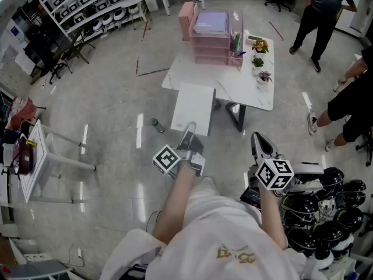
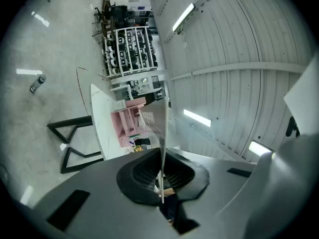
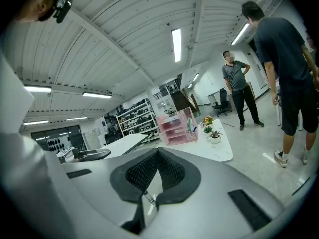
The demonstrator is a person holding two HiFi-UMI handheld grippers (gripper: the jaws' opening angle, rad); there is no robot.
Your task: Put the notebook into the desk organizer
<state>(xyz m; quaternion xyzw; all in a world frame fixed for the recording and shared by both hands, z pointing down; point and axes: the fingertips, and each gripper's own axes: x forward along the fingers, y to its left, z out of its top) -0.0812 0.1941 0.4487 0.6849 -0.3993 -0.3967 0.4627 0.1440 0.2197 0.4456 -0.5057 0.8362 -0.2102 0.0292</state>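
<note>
Over the glossy floor (image 1: 111, 98), left gripper (image 1: 188, 130) is clamping the notebook (image 1: 193, 107) — right gripper (image 1: 258, 139) is hanging pinched together, empty; bystanders (image 1: 323, 10) cropped beside the table (image 1: 245, 89).

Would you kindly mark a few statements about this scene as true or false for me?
1. The left gripper is shut on the notebook. True.
2. The notebook already lies in the desk organizer. False: the left gripper holds it in the air, well short of the desk organizer.
3. The right gripper holds a pen. False: nothing is between its jaws.
4. Potted plants stand on the table beside the desk organizer. True.
</note>
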